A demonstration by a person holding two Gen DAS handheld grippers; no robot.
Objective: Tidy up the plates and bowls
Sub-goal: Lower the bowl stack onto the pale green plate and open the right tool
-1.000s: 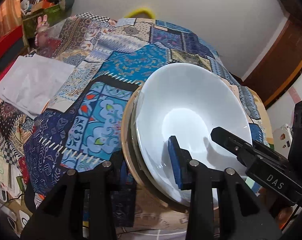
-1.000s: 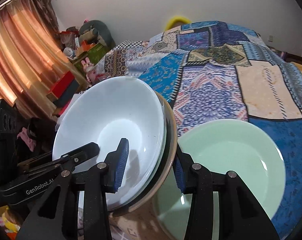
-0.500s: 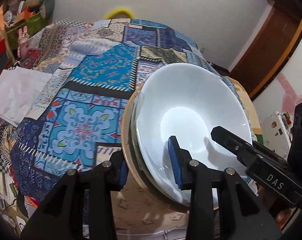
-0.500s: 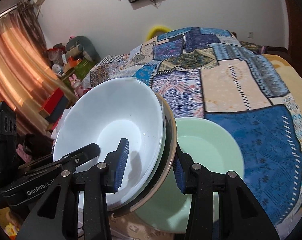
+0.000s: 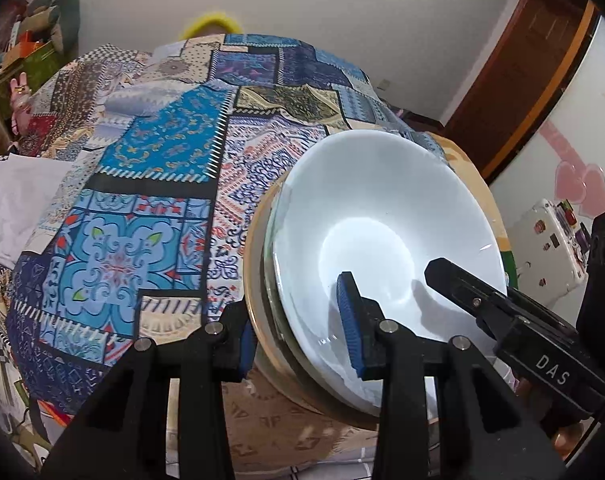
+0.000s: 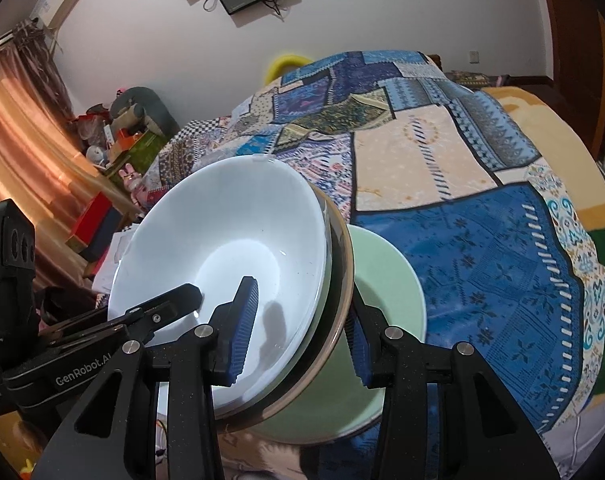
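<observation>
Left wrist view: a patchwork bedspread (image 5: 150, 184) fills the frame from 9 to 12 o'clock, a wooden door (image 5: 514, 80) at 2. The left gripper (image 5: 298, 332) is clamped on the rim of a stack of dishes (image 5: 382, 216), white bowl uppermost.

Right wrist view: the right gripper (image 6: 298, 328) is clamped on the stack's opposite rim. A green plate (image 6: 386, 280) lies just beyond at 5 o'clock; bare bedspread at 1–3, curtain (image 6: 18, 128) at 9.

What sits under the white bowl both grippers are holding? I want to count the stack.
Under the white bowl, rims show: a clear glassy layer, then a tan-rimmed dish. Their insides are covered. A green plate lies lower, behind the stack, on the quilt.
</observation>
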